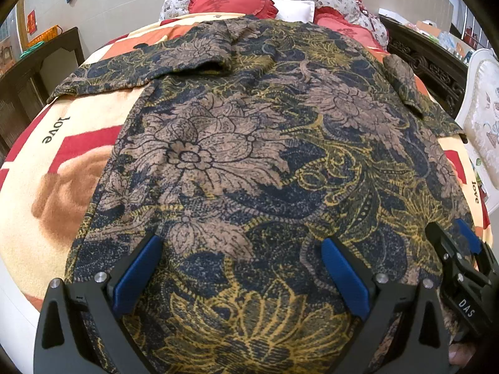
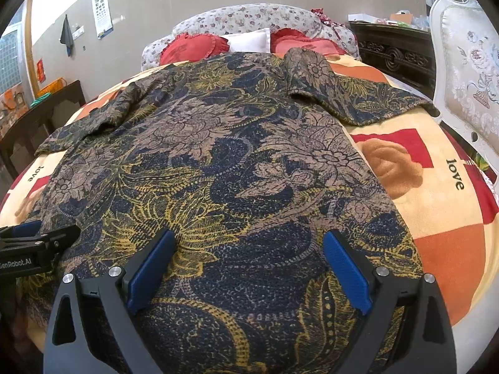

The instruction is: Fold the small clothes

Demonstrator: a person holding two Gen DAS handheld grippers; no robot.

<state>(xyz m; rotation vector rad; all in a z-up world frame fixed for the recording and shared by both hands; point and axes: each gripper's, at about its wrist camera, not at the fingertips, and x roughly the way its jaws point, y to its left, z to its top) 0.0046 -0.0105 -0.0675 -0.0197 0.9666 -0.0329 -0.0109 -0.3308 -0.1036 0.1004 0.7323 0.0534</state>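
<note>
i am holding my left gripper [image 1: 241, 243] and right gripper [image 2: 249, 237], both spread wide, over the flat floral shirt [image 1: 249, 143] on the blanket [image 1: 46, 168].

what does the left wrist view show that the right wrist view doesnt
Only the left wrist view: the right claw at its lower right, shut as far as I can tell. Only the right wrist view: an eye chart on the wall. Both share the floral shirt spread flat on the blanket, red pillows, and each camera's own claw open.
</note>
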